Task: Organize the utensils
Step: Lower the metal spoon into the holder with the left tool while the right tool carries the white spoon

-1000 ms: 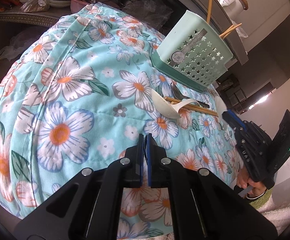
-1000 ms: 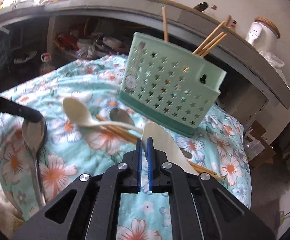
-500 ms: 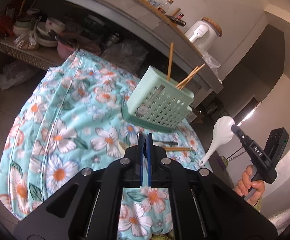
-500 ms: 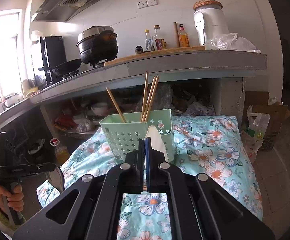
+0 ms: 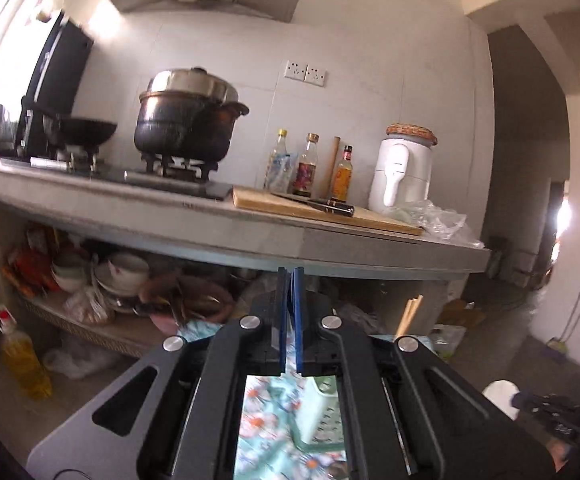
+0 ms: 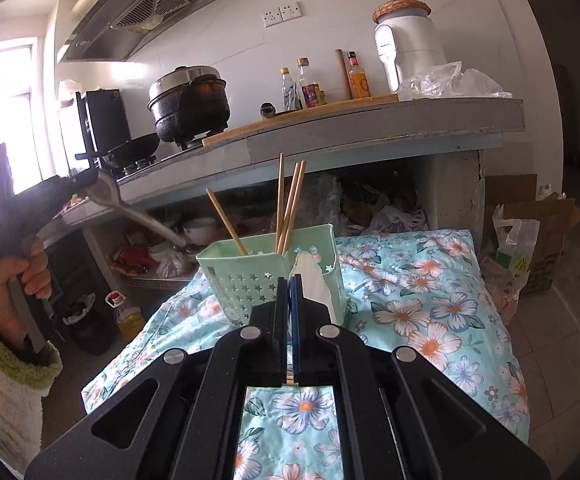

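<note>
While the right gripper (image 6: pixel 288 280) pinches a white spoon (image 6: pixel 309 276) before the green basket (image 6: pixel 250 272), the left gripper (image 6: pixel 86 179), at nine o'clock, clamps a metal spoon (image 6: pixel 130 208) by its bowl. Chopsticks (image 6: pixel 288 204) stand in the basket on the floral cloth (image 6: pixel 429 312).

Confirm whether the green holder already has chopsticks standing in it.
Yes: in the right wrist view, several wooden chopsticks stick up out of the green holder on the flowered cloth.

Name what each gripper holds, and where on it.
Left gripper: metal spoon, pinched at the bowl end. Right gripper: white spoon, grip point hidden behind the fingers.
</note>
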The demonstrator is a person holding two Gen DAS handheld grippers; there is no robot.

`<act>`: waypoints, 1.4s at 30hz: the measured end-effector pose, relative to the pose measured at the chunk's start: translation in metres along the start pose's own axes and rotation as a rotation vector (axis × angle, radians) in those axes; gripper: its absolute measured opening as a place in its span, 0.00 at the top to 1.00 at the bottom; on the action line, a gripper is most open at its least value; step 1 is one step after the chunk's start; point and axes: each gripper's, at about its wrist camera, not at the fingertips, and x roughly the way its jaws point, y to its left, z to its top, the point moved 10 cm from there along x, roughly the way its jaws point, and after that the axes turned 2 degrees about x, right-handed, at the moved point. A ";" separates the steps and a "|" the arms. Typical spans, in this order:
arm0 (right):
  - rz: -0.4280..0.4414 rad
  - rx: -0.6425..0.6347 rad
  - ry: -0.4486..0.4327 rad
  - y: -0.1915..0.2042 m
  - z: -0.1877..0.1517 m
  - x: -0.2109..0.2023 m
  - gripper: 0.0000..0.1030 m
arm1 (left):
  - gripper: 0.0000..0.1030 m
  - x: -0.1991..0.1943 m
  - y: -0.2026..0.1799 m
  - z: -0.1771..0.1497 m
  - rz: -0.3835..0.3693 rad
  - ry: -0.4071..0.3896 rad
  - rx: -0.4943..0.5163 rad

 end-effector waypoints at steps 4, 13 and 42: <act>0.005 0.007 0.001 -0.001 -0.002 0.001 0.99 | 0.99 0.025 -0.019 0.001 0.112 -0.029 0.190; 0.017 0.018 0.010 -0.002 -0.005 0.004 0.99 | 0.99 0.081 -0.055 -0.047 0.138 0.065 0.403; 0.284 0.154 -0.196 0.007 0.100 0.001 0.99 | 0.56 0.002 -0.013 -0.103 -0.181 0.158 -0.230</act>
